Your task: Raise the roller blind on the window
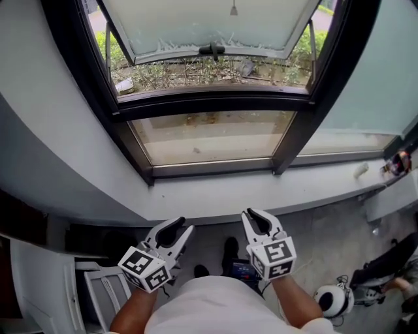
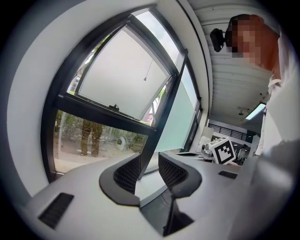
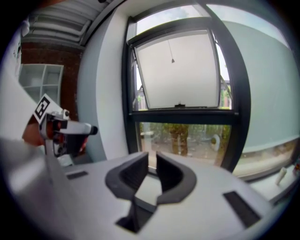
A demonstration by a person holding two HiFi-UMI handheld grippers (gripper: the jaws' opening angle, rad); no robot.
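Note:
A dark-framed window (image 1: 215, 98) fills the head view. Its upper sash (image 1: 202, 26) is pale and tilted outward, with a black handle (image 1: 212, 49) on its lower rail. A thin pull cord ending in a small pendant (image 1: 233, 10) hangs in front of that sash; it shows as the pendant (image 3: 172, 60) in the right gripper view and the pendant (image 2: 144, 78) in the left gripper view. My left gripper (image 1: 177, 225) and right gripper (image 1: 256, 215) are held side by side near my body, well short of the window. Each has empty jaws; the right gap is narrower.
A white windowsill (image 1: 261, 192) runs below the glass, with a small bottle (image 1: 361, 171) at its right end. A white chair (image 1: 98, 287) stands at lower left and a white helmet-like object (image 1: 334, 300) at lower right. Grey wall (image 1: 59, 143) flanks the window's left.

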